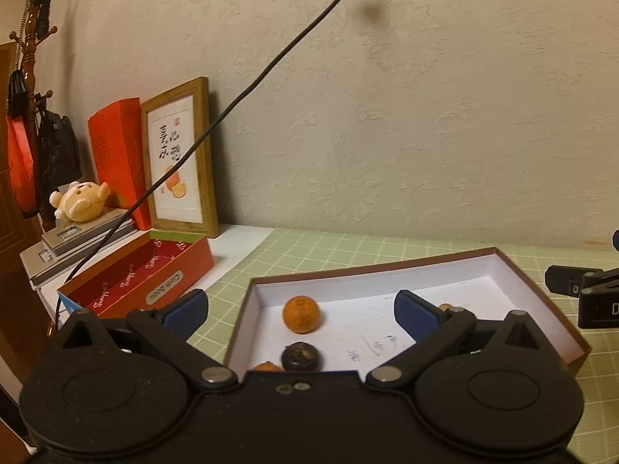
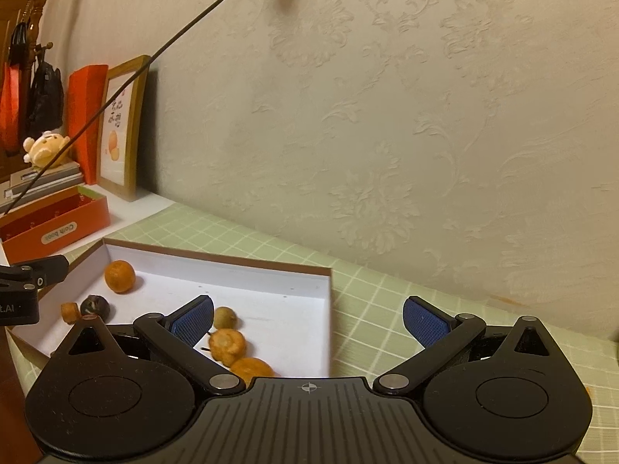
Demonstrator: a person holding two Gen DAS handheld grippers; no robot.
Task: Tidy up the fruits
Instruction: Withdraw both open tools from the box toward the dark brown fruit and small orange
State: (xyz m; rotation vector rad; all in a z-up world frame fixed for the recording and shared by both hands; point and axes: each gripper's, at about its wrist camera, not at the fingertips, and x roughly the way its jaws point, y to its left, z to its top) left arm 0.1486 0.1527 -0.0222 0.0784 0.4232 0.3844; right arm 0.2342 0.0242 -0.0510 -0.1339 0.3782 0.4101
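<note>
Over the shallow box (image 1: 483, 266) of fruit, both claws (image 1: 301, 313) (image 2: 307, 321) gape wide, empty.

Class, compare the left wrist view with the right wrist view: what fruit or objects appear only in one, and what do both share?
Only the left wrist view shows pen marks on the box floor and the weighing scale under the plush toy.

Only the right wrist view shows the pale round fruit and two orange pieces near it.

Both share the shallow white-lined box, the whole orange, the dark fruit, the red box and the framed picture. Both tools are open.
</note>
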